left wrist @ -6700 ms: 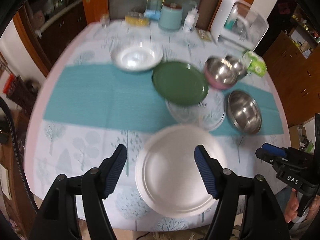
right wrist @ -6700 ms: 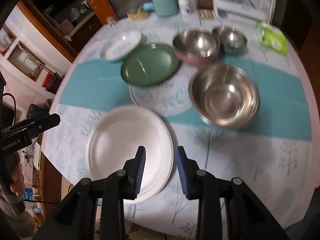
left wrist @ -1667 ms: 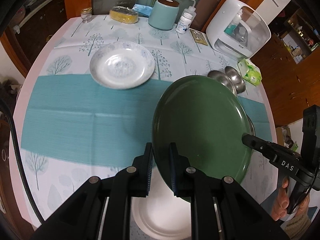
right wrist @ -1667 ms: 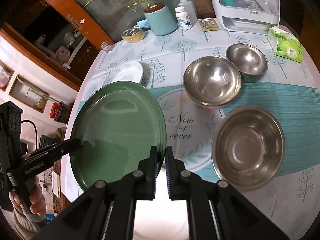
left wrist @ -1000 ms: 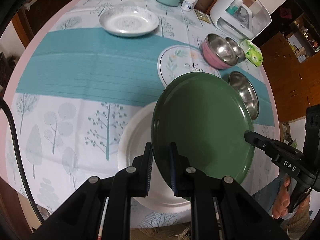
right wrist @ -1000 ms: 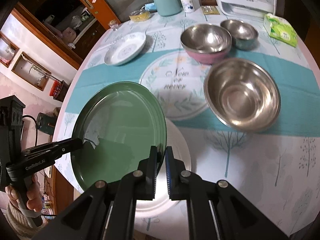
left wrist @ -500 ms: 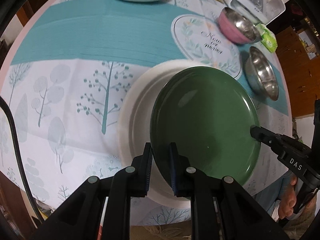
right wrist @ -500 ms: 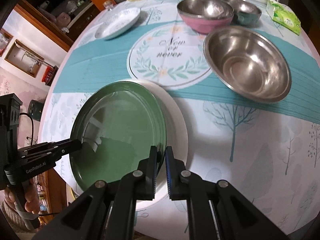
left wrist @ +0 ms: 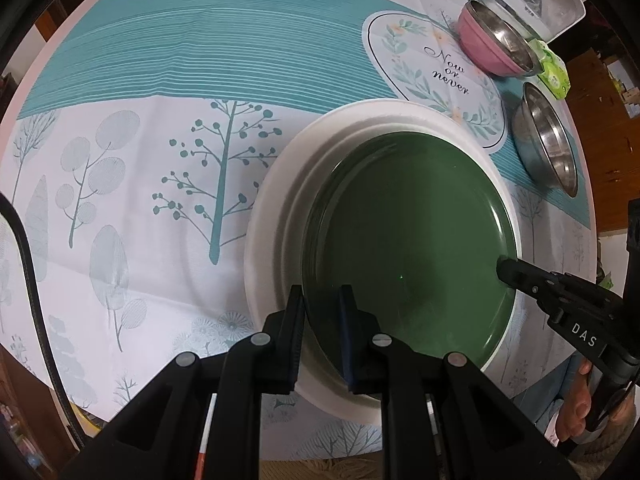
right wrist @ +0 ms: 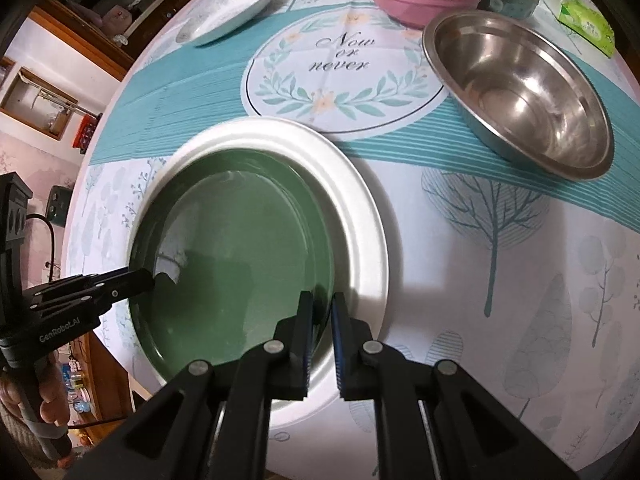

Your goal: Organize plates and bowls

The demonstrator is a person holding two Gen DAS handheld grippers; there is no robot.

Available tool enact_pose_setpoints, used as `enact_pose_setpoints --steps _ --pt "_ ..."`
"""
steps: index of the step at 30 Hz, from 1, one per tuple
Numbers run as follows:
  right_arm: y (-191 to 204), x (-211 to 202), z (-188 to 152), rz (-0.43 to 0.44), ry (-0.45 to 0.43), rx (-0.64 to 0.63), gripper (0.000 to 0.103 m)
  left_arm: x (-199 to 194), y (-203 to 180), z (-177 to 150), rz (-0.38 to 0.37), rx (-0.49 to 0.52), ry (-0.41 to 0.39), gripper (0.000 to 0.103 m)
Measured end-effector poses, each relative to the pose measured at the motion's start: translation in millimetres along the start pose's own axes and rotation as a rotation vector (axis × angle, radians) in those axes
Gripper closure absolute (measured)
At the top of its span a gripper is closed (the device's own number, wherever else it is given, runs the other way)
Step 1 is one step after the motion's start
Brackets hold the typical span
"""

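Green plate nested in the white one

Both my left hand-held gripper and right hand-held gripper pinch the green plate by opposite rims, inside the white plate on the desk; glossy, stiff, probably slippery and breakable.

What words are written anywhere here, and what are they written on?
"Now or never" on the round floral placemat.
"DAS" on the right gripper, seen from the left wrist.
"GenRobot.AI" on the left gripper, seen from the right wrist.
Print on the green tissue packet is too small to read.
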State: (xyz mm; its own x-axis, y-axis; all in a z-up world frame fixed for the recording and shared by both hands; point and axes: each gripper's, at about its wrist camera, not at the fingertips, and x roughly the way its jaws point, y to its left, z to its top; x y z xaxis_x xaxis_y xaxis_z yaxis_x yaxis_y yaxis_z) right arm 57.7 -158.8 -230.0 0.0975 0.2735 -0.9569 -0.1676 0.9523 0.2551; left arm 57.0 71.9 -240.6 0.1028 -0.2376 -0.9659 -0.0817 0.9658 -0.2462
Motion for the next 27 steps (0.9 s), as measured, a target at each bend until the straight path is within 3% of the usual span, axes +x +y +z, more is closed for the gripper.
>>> enact_pose_setpoints --steps 9,13,20,27 --pt "5 3 2 -0.012 0.011 -0.019 0.091 2 4 2 -0.039 -0.027 0.01 0.085" --pt "8 4 3 -0.02 0.015 -0.021 0.091 0 1 2 -0.042 -0.021 0.011 0.078" --pt "12 3 4 -0.034 0.027 -0.036 0.09 -22 -9 3 -0.006 0.03 -0.061 0.05" --pt "15 -9 5 -0.048 0.003 -0.054 0.088 -39 -17 5 -0.003 0.051 -0.109 0.044"
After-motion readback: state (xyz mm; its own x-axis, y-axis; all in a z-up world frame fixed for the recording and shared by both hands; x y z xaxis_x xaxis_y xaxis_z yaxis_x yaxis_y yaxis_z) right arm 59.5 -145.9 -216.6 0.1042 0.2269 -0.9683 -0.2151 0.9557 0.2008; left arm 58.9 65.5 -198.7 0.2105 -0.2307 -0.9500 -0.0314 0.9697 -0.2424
